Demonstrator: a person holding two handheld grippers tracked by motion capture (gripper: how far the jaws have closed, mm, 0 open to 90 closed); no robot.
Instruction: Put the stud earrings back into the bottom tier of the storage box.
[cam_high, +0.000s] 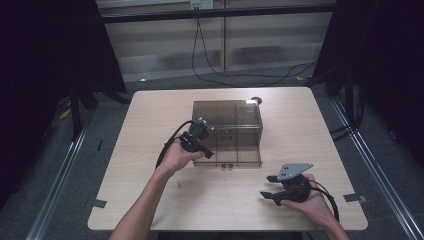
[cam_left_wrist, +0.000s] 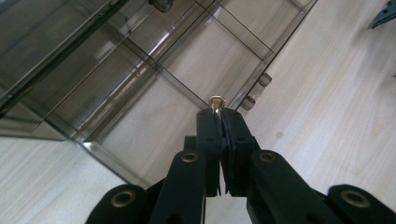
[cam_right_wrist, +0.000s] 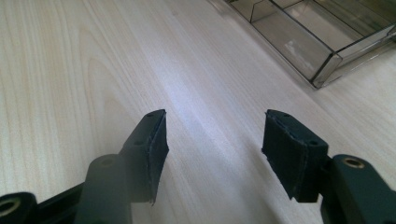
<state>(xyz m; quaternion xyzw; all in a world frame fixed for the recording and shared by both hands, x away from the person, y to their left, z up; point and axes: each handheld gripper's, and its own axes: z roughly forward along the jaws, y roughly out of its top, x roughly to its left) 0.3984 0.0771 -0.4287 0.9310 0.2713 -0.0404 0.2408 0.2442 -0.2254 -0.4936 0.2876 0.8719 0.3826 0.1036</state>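
1. Your desk (cam_high: 150, 200) carries a smoky clear compartment box (cam_high: 227, 120) near its middle, lid raised.
2. Your right gripper (cam_high: 267, 186) rests low on the desk, well apart from the box, its fingers (cam_right_wrist: 154, 149) spread wide and holding nothing.
3. Your left gripper (cam_high: 206, 152) hovers over the box's front-left compartments, fingers (cam_left_wrist: 208, 135) pinching a small brass screw (cam_left_wrist: 215, 101).

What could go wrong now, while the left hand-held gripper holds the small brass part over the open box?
1. The left hand-held gripper pinches the small brass part only at its very tips, so it may slip out and fall.
2. The part hangs above a divider wall of the smoky plastic box, so on release it could land in the wrong compartment.
3. The right hand-held gripper is open and away from the box, so a push might slide the box.
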